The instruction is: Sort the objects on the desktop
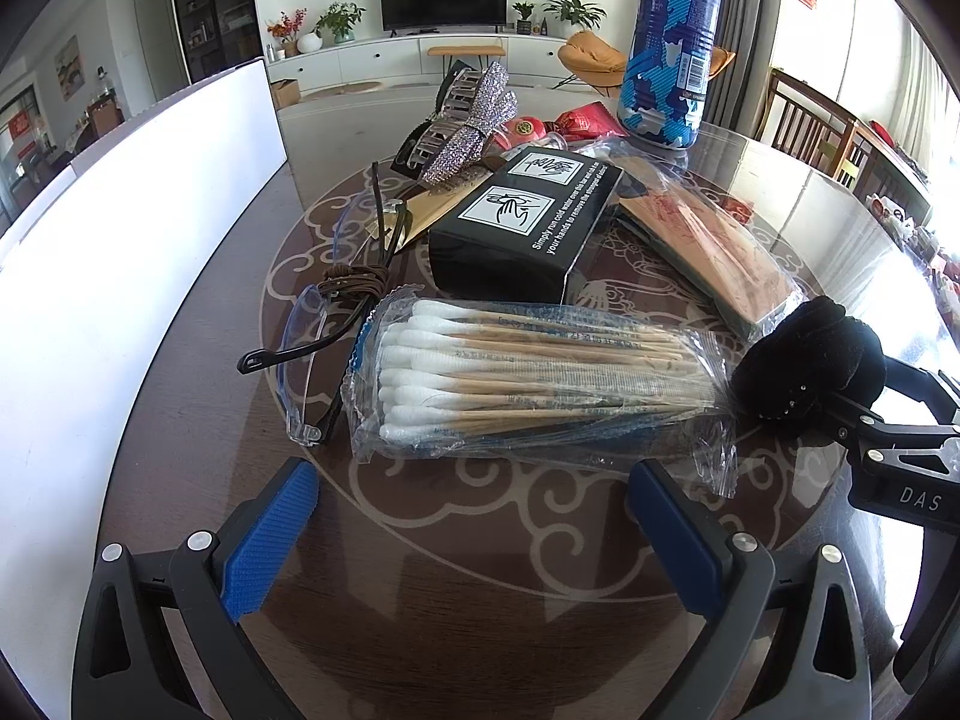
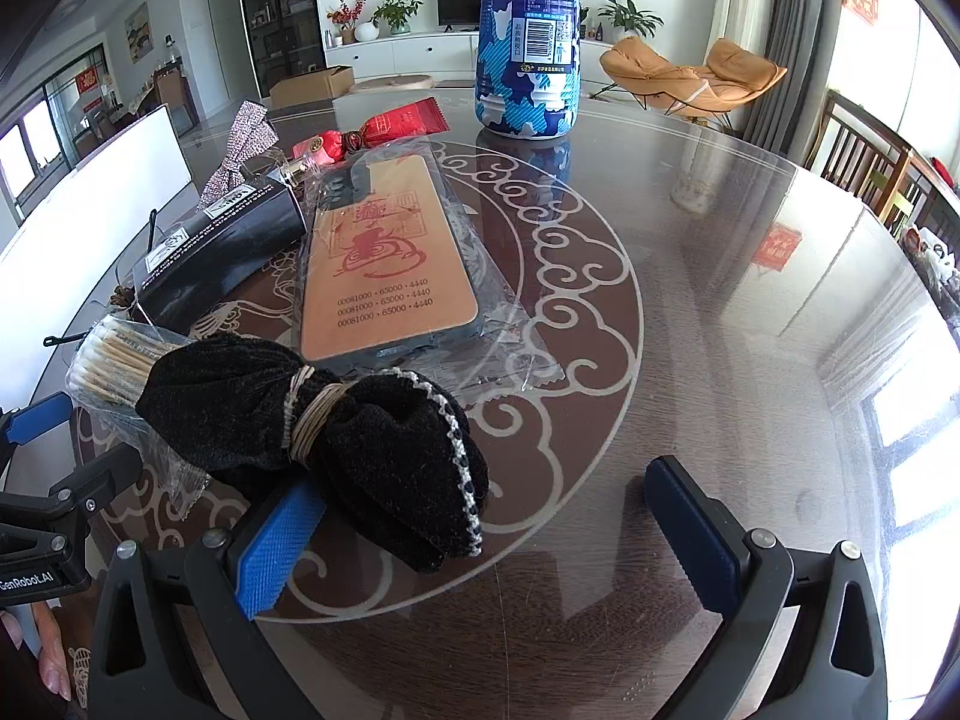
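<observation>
A clear bag of cotton swabs lies just ahead of my open, empty left gripper. A black velvet bow lies on the glass table against the left finger of my open right gripper; it also shows in the left wrist view. Behind lie safety glasses, a black box, a bagged orange phone case, a rhinestone bow clip and a blue camouflage bottle.
A white box stands along the table's left side. Red packets lie behind the phone case. Wooden chairs stand past the round table's right edge. The right half of the glass top is bare.
</observation>
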### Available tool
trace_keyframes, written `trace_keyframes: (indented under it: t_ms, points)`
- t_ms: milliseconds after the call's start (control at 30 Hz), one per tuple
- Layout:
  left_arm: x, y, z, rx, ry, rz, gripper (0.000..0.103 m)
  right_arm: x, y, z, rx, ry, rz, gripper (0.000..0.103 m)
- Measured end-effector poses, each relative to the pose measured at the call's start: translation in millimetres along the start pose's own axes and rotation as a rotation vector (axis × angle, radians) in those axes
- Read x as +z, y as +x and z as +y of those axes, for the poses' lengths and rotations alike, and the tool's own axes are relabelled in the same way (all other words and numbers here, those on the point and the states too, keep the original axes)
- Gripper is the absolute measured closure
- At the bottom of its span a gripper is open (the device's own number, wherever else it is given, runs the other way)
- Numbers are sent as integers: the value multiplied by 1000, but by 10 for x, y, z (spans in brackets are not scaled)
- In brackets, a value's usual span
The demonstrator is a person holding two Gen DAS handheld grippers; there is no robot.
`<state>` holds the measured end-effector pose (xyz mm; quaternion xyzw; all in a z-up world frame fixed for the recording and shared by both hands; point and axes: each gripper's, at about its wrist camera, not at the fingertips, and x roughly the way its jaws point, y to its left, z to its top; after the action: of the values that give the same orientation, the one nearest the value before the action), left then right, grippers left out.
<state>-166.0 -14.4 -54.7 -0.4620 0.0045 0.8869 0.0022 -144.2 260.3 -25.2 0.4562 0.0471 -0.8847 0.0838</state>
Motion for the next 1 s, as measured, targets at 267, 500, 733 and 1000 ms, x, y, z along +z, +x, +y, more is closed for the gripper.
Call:
trace_keyframes:
  t_ms: [267,500,733,1000]
  points:
    - [0,2,0,0,0,0,0,0,-1,2,0,0,0,0]
    - [1,-3,4,-2,1,0,0,0,-1,2,0,0,0,0]
    - [0,-8,10,-2,0,0,0,0,-2,3,0,0,0,0]
    - [-12,-18,10,-1,0,-1,0,0,-1,4,0,0,0,0]
